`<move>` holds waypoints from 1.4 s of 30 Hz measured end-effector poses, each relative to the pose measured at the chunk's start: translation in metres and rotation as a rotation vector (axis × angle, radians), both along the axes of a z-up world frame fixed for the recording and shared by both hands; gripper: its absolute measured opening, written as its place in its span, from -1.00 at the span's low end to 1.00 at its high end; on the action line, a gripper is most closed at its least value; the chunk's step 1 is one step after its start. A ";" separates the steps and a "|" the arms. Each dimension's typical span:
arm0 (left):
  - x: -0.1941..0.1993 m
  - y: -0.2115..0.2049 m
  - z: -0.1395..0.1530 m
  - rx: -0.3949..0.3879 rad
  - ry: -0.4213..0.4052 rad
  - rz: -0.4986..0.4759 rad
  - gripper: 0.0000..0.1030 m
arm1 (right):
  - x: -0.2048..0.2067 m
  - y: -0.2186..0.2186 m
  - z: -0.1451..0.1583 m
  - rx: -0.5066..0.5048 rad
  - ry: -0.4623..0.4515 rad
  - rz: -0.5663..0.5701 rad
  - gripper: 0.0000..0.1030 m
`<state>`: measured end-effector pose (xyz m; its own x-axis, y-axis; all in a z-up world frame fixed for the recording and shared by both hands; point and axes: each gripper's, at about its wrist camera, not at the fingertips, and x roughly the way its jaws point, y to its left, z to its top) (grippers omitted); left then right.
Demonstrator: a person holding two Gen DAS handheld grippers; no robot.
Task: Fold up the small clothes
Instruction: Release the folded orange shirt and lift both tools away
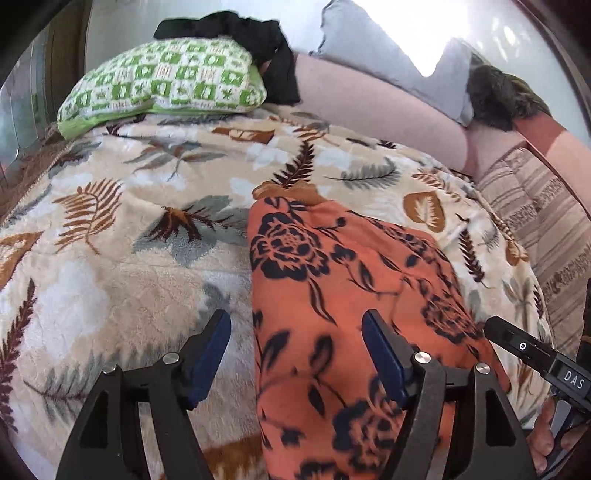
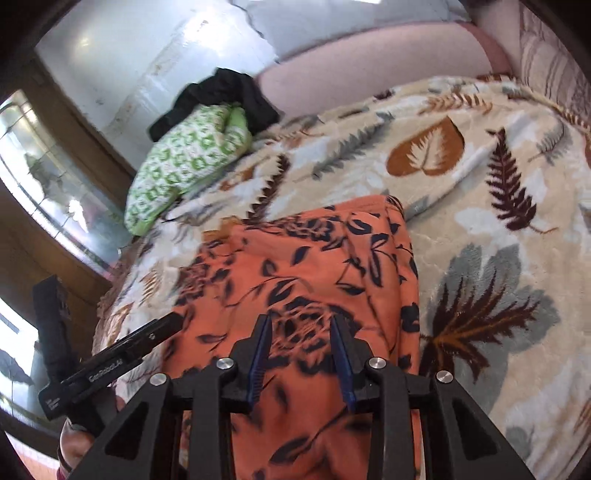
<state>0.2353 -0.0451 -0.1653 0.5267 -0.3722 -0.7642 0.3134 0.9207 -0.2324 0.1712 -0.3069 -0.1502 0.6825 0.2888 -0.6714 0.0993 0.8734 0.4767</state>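
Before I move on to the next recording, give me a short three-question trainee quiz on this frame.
1. True or false: the left gripper is clamped on the orange floral garment.
2. Multiple choice: what lies on top of the green-and-white checked pillow? A) black clothing B) a striped towel C) a grey cushion.
3. Fill in: the garment lies on a fleece blanket printed with ____.

Key
1. False. Its jaws stand wide open, one finger over the blanket, the other over the garment.
2. A, the black clothing.
3. Leaves, in brown, grey and maroon.

The right gripper is also open, above the garment.
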 end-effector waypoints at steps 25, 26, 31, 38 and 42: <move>-0.109 0.016 0.097 0.165 -0.217 0.106 0.56 | -0.080 0.062 0.118 -0.444 -0.036 -0.051 -0.27; -0.112 0.019 0.105 0.164 -0.238 0.121 0.57 | -0.083 0.064 0.125 -0.465 -0.048 -0.058 -0.27; -0.125 0.029 0.139 0.156 -0.320 0.194 0.57 | -0.103 0.068 0.156 -0.537 -0.099 -0.100 -0.27; -0.141 0.029 0.164 0.185 -0.381 0.246 0.58 | -0.120 0.072 0.180 -0.575 -0.146 -0.136 -0.25; -0.148 0.033 0.173 0.172 -0.396 0.255 0.58 | -0.130 0.073 0.189 -0.560 -0.171 -0.158 0.13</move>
<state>0.0876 -0.0122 0.0073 0.8466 -0.0803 -0.5262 0.1069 0.9941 0.0203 0.0415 -0.2341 0.0392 0.7999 -0.1904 -0.5691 0.2105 0.9771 -0.0310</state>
